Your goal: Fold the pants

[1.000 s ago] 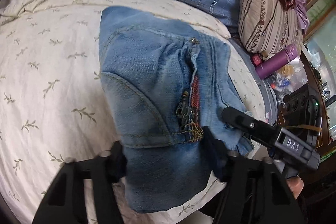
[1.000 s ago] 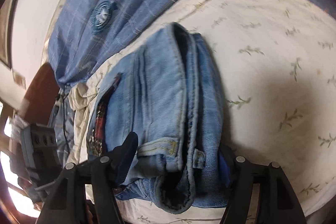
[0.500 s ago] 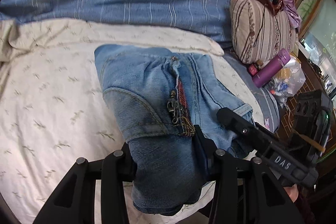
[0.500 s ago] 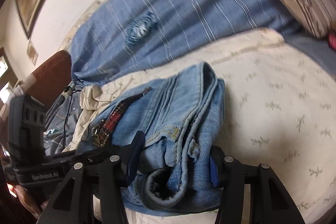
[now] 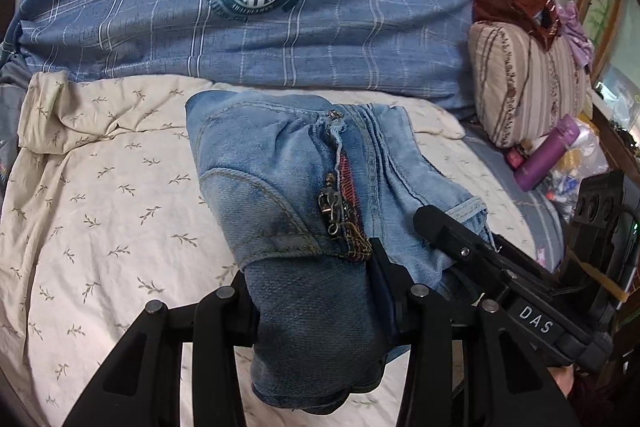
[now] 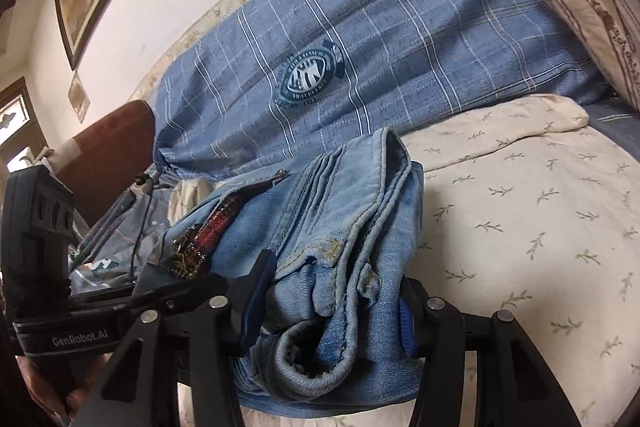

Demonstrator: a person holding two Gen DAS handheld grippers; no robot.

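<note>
Bed sheet (image 5: 100, 211) bears one folded jeans (image 5: 288, 187), two grippers clamping it

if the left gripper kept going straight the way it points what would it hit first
The left gripper is already clamped on the folded jeans, so it would only push them along. Beyond them, probably the cream bedsheet, then the blue plaid quilt; depth is unclear.

2 wrist views, close, angled down; share jeans (image 5: 304, 195).

The jeans (image 5: 288, 187) are faded light blue. The sheet (image 5: 100, 207) is cream with small sprigs, the blanket (image 5: 240, 27) blue plaid, the bottle (image 5: 548, 155) purple, the pillow (image 5: 524, 83) beige with brown stripes.
</note>
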